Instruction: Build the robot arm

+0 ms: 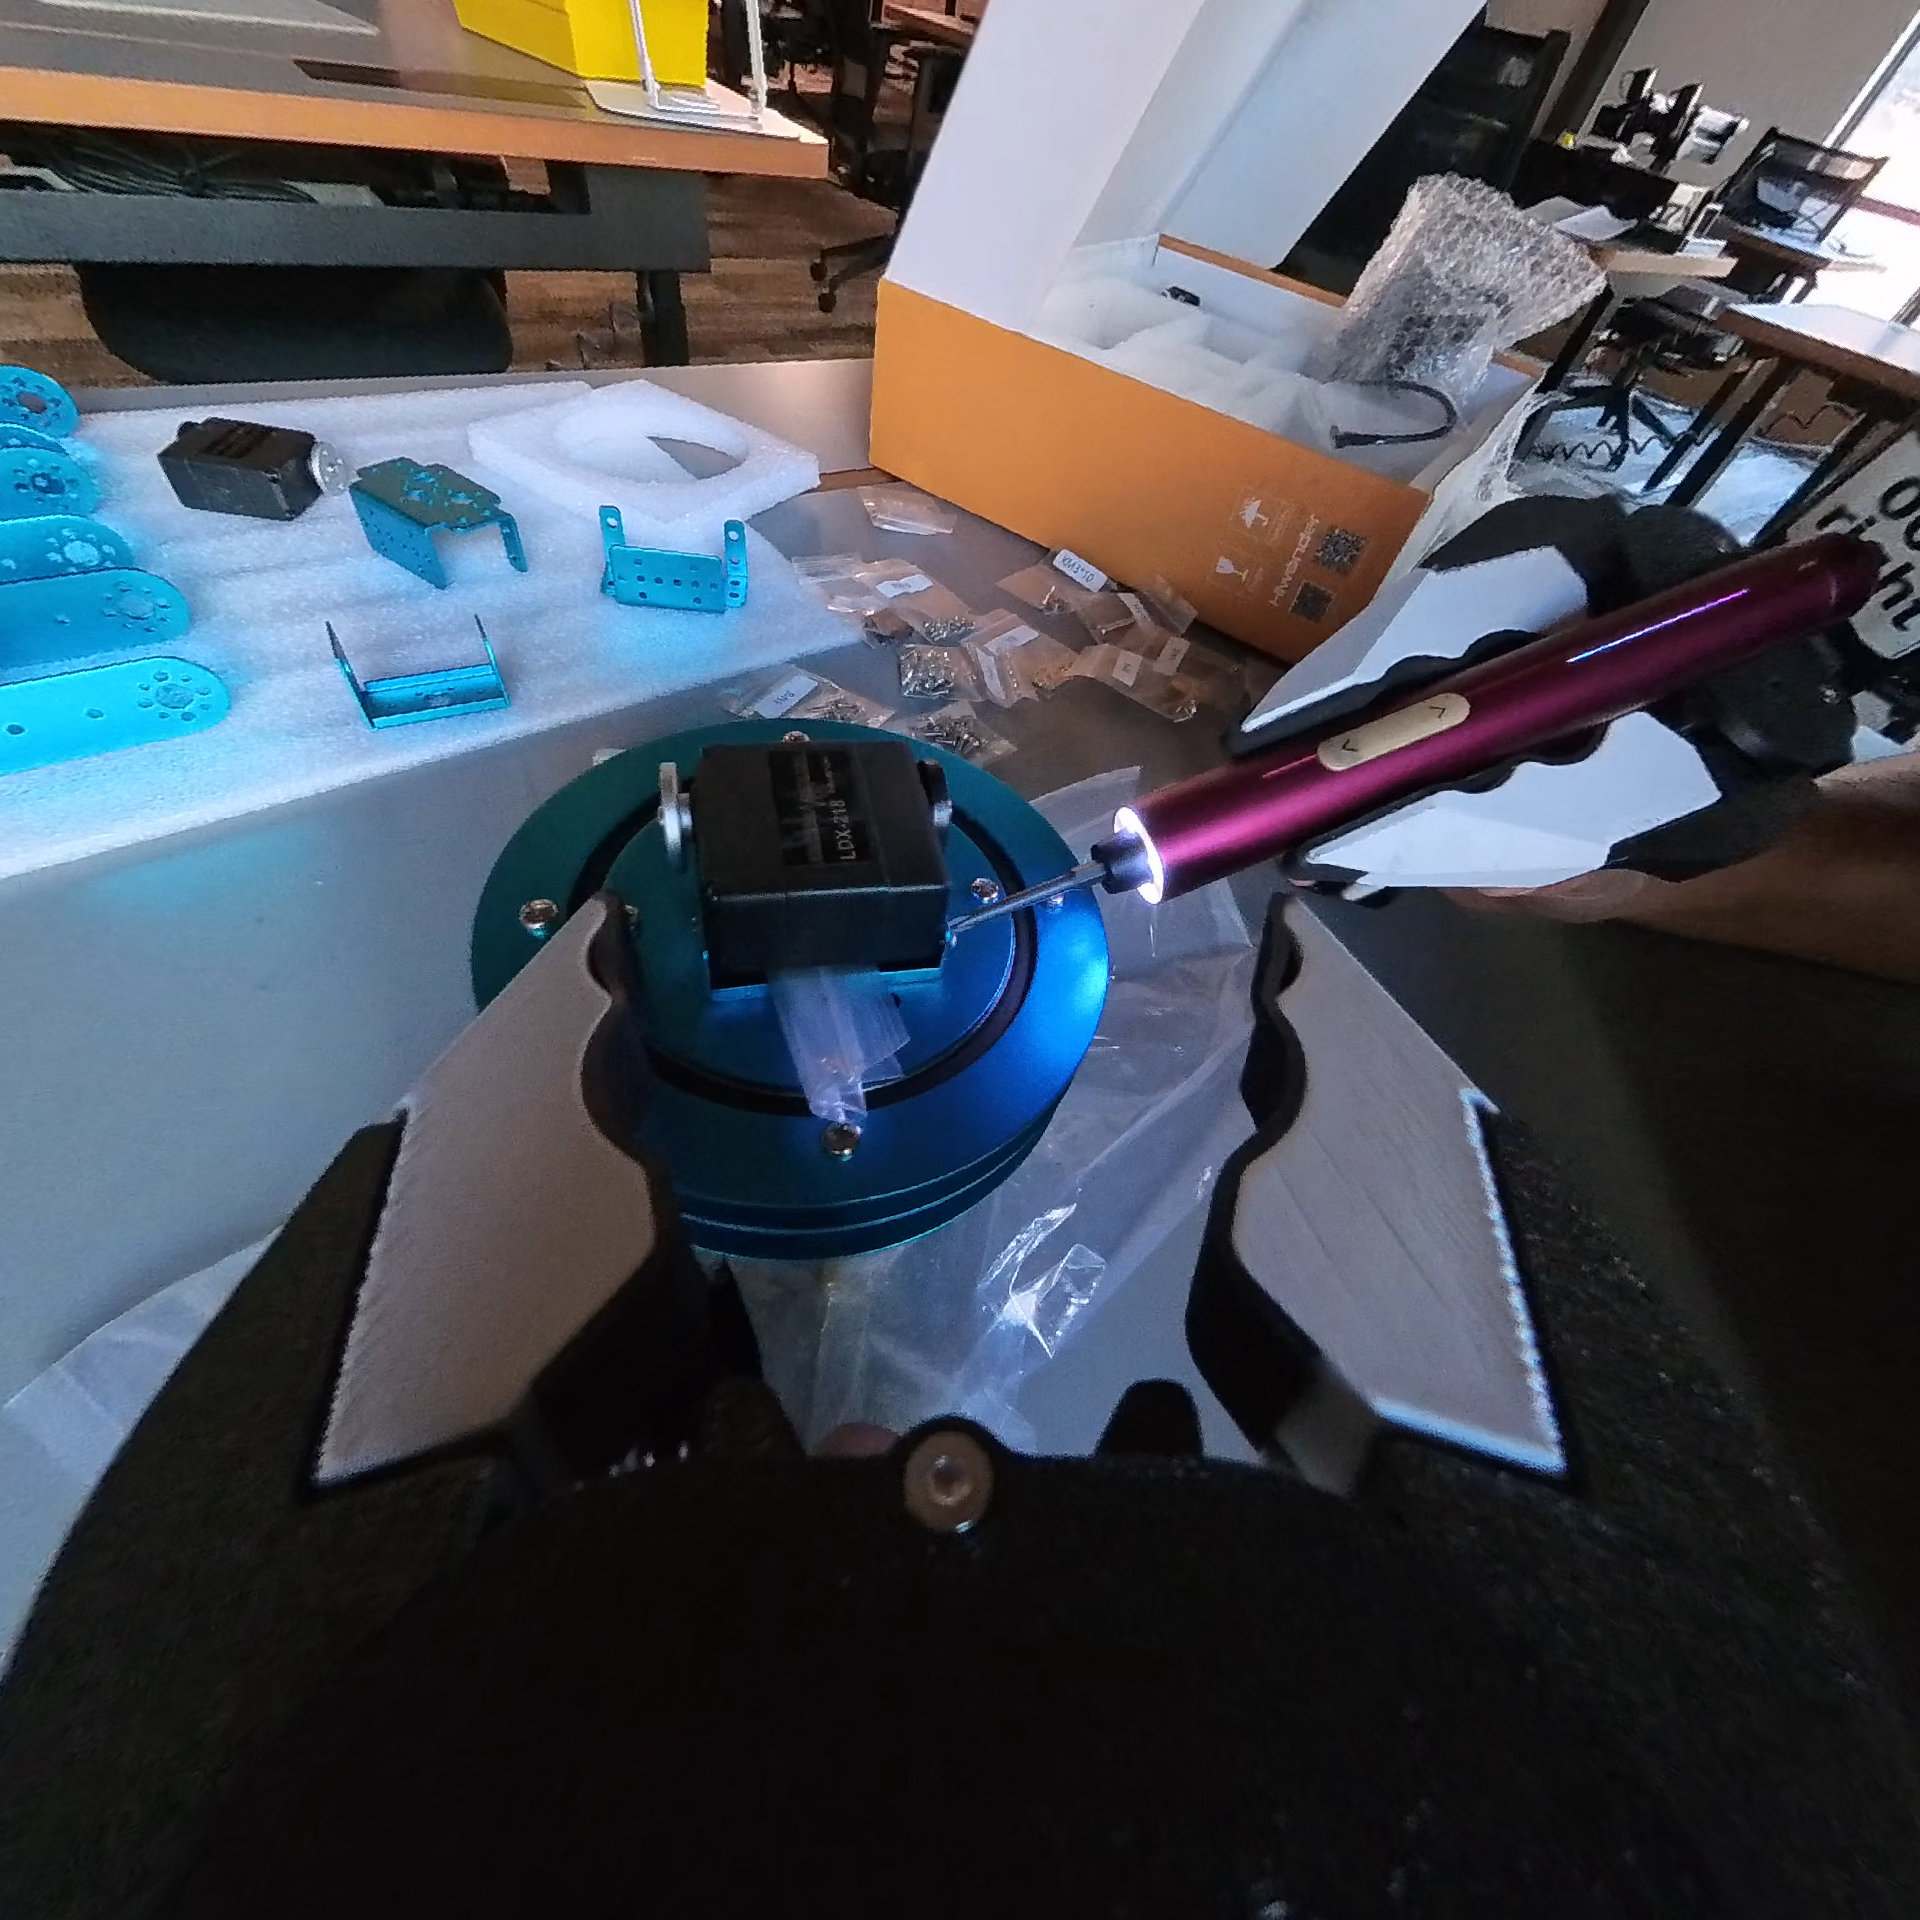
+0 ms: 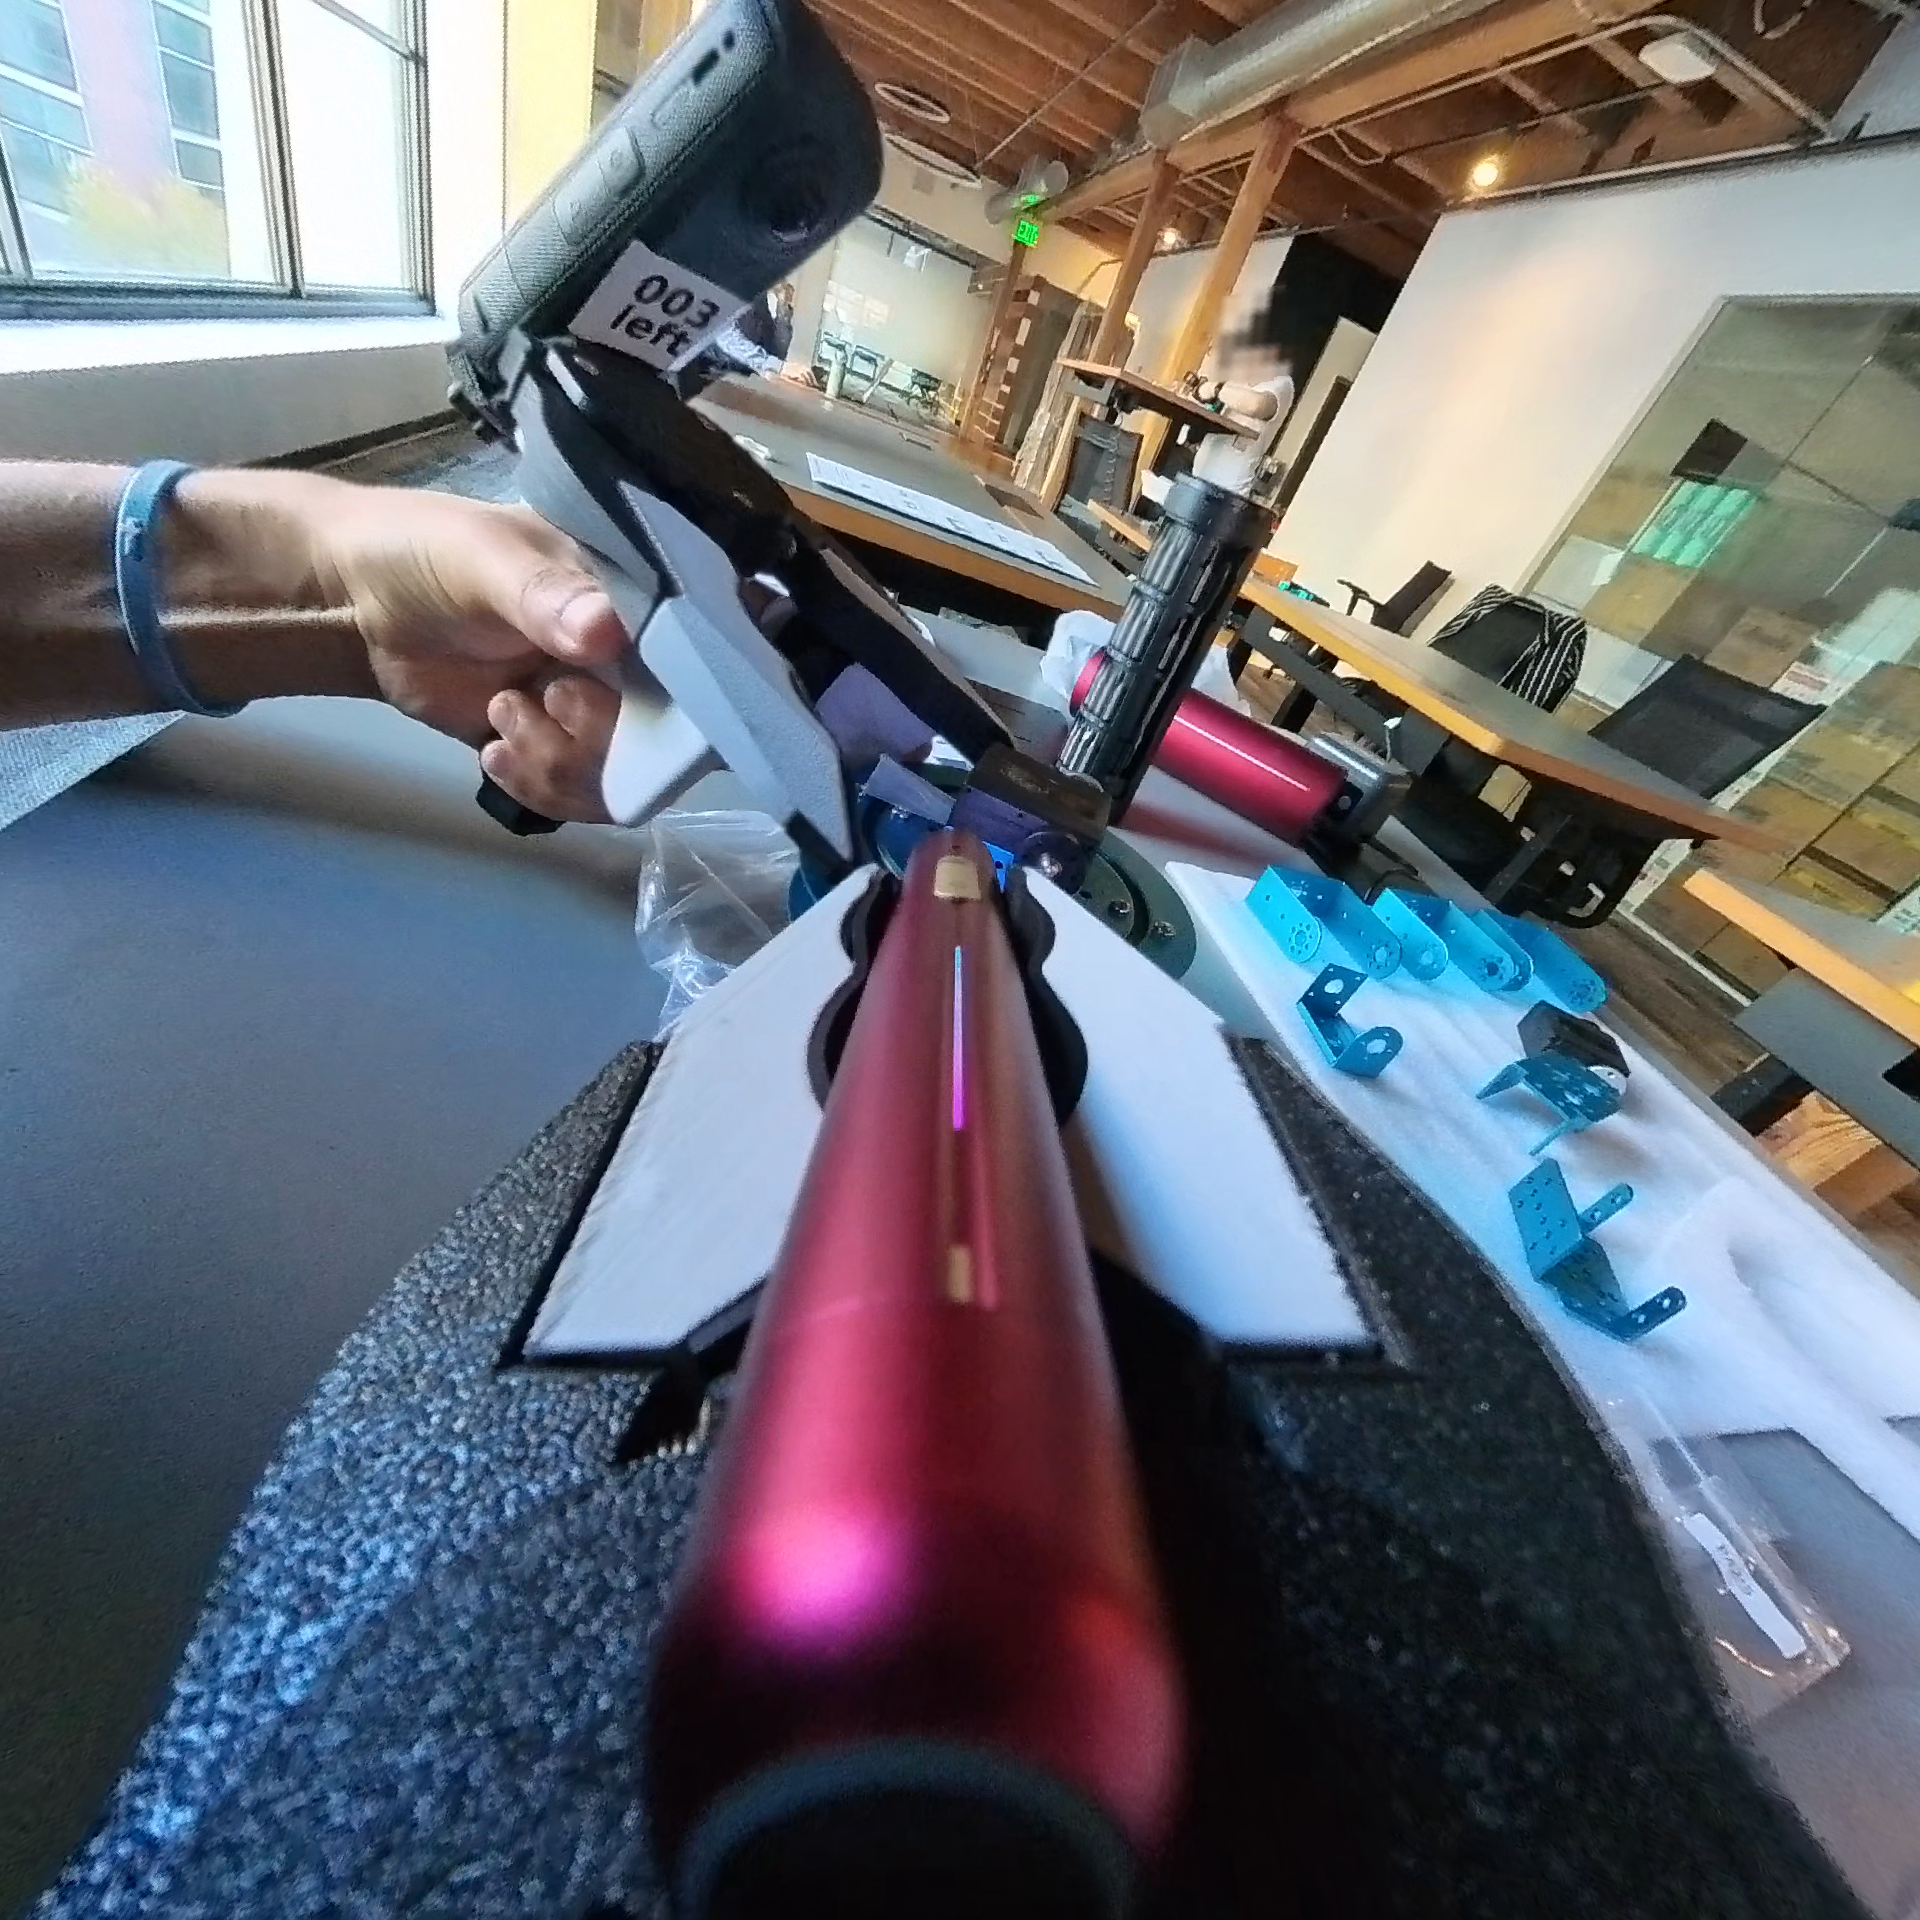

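Observation:
A round blue metal base (image 1: 883, 1122) stands on a clear plastic bag, with a black servo (image 1: 821, 862) mounted upright on top. My left gripper (image 1: 940, 935) is open. Its fingers straddle the base; the left finger (image 1: 520, 1060) lies against the rim and the right finger (image 1: 1351, 1091) stands apart from it. My right gripper (image 2: 951, 894) is shut on a magenta electric screwdriver (image 2: 935, 1195). In the left wrist view the screwdriver (image 1: 1455, 748) has its tip light on, and its thin bit touches the servo's lower right corner. A hand (image 2: 447, 613) holds the left gripper (image 2: 914, 800).
A white foam sheet (image 1: 260, 727) to the left carries blue brackets (image 1: 436, 520) and a second black servo (image 1: 244, 468). Several small bags of screws (image 1: 987, 655) lie behind the base. An open orange box (image 1: 1091, 499) stands at the back right. A red cylinder (image 2: 1226, 758) lies beyond.

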`<state>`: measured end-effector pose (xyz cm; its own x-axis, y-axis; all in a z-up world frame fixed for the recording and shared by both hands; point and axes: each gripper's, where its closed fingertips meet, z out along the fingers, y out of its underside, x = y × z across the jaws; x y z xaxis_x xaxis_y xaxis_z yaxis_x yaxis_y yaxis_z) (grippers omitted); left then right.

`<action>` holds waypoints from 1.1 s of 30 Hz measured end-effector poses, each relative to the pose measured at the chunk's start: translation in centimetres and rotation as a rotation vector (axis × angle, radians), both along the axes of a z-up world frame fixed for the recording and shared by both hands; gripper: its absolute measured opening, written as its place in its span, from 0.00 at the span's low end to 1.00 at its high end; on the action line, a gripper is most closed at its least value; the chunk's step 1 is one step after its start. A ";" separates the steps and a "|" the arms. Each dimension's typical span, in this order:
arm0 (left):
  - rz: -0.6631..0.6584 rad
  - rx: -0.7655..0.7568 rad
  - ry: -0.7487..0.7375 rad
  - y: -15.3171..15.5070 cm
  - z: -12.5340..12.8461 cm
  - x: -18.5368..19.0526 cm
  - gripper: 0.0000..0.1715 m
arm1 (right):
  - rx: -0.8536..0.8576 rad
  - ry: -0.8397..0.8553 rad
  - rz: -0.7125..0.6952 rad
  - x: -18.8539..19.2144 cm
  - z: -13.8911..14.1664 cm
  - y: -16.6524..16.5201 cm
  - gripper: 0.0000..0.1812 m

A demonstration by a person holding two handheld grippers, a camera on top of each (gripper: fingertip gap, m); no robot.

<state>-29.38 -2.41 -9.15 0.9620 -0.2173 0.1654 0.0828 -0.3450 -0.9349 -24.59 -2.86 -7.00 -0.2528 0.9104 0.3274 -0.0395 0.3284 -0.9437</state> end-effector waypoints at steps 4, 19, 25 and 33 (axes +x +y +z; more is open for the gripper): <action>0.005 0.008 0.009 0.1 0.1 -0.1 0.69 | -0.006 0.008 0.012 0.4 0.1 -0.1 0.13; 0.003 -0.012 0.146 -0.2 -0.8 0.4 0.61 | 0.076 0.047 0.001 0.1 -0.4 -0.2 0.12; -0.076 0.025 0.049 0.1 1.3 -0.3 0.64 | 0.139 0.068 -0.010 -0.1 -0.5 -0.5 0.13; -0.165 -0.051 0.166 0.2 0.0 0.2 0.65 | 0.393 0.166 -0.007 -0.4 -1.0 -1.5 0.13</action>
<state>-29.22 -2.22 -9.11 0.9293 -0.3687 0.0232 -0.1314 -0.3886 -0.9120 -25.00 -4.39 -8.01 -0.1619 0.7100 0.6853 -0.1771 0.6623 -0.7280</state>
